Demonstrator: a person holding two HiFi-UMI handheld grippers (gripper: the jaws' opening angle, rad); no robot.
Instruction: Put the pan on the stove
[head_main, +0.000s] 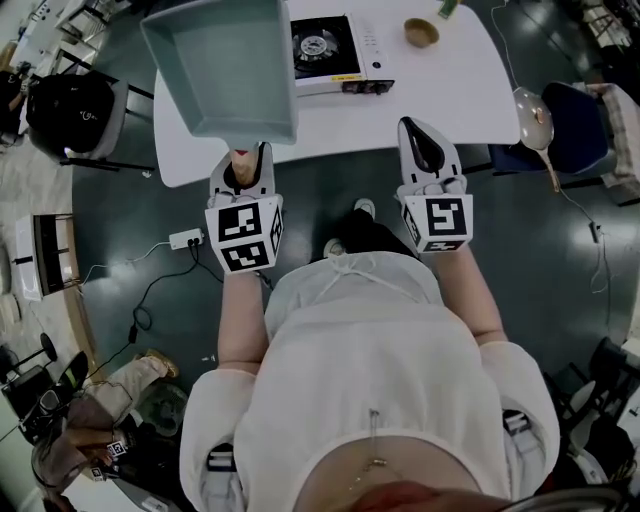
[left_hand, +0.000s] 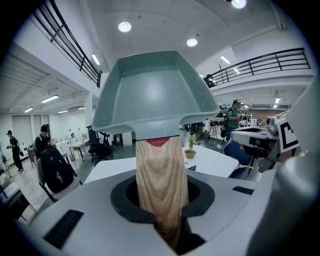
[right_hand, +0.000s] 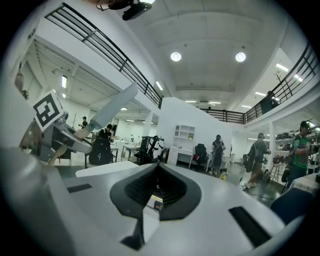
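Note:
A square grey-green pan (head_main: 222, 65) hangs in the air above the near left part of the white table (head_main: 440, 90). My left gripper (head_main: 245, 168) is shut on its wooden handle (left_hand: 161, 180), and the pan (left_hand: 155, 92) fills the middle of the left gripper view, tilted up. The portable gas stove (head_main: 335, 50) stands on the table just right of the pan, with its burner bare. My right gripper (head_main: 426, 148) hovers at the table's near edge, right of the stove. Its jaws are shut with nothing between them (right_hand: 156, 192).
A wooden bowl (head_main: 421, 32) and a green bottle (head_main: 447, 8) stand at the table's far right. A black chair (head_main: 70, 115) is left of the table and a blue chair (head_main: 560, 125) is right of it. A power strip (head_main: 186, 238) with cable lies on the floor.

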